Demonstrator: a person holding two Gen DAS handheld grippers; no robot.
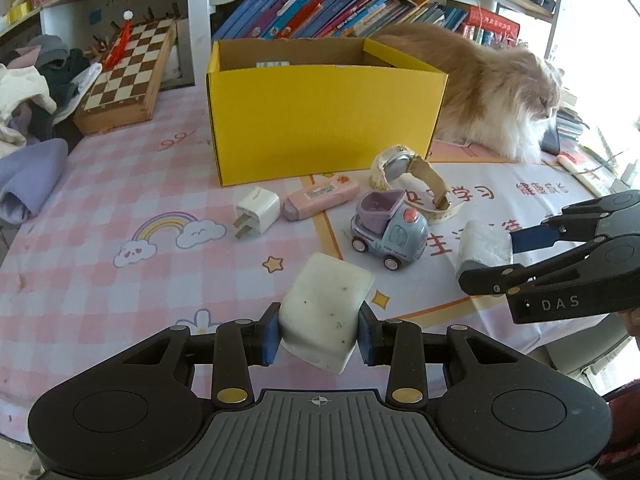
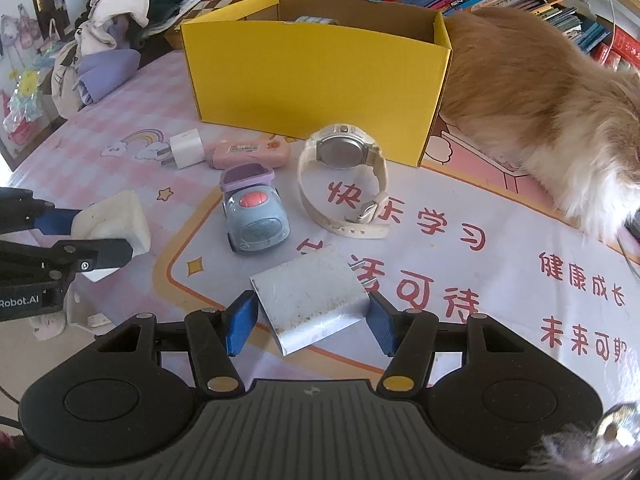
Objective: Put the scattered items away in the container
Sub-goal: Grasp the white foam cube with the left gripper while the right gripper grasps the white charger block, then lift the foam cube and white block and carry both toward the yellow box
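Four things lie loose on the bench just before the yellow box (image 1: 320, 120): a white plug (image 1: 256, 212), a pink case (image 1: 320, 198), a toy truck (image 1: 386, 228) and a watch (image 1: 412, 180). The left gripper (image 1: 318, 330) has its fingers clamped on a white block (image 1: 324, 308); the right gripper (image 2: 312, 320) pinches a grey-and-white block (image 2: 312, 300). Something pale already shows inside the box.
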